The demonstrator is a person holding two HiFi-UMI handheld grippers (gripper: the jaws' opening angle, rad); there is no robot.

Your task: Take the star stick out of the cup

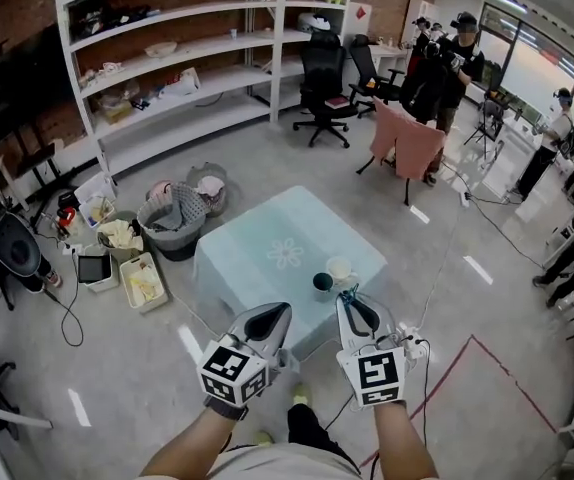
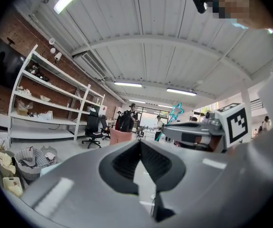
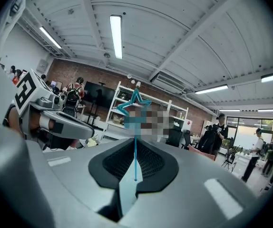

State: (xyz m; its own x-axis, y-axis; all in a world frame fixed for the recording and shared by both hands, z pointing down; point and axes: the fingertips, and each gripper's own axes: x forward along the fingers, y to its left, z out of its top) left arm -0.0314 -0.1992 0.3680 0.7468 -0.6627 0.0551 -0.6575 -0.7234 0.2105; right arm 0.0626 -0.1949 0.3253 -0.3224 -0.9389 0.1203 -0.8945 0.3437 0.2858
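Observation:
My right gripper [image 1: 348,303] [image 3: 135,175] is shut on the thin teal stick [image 3: 135,158], which rises between its jaws. The stick's teal star [image 3: 135,104] points up, lifted free of any cup. The star [image 2: 176,112] also shows in the left gripper view, above the right gripper [image 2: 198,133]. A dark cup [image 1: 323,285] and a pale cup [image 1: 340,267] stand near the front right corner of the small table [image 1: 252,258], just beyond the right gripper's tips. My left gripper [image 1: 279,313] [image 2: 141,175] hovers at the table's near edge, shut with nothing in it.
A laundry basket [image 1: 172,220] and bins of clutter [image 1: 142,280] sit on the floor left of the table. White shelves [image 1: 182,63] line the back wall. An office chair [image 1: 323,83] and a pink-draped chair [image 1: 407,146] stand behind. People [image 1: 457,63] stand at the right.

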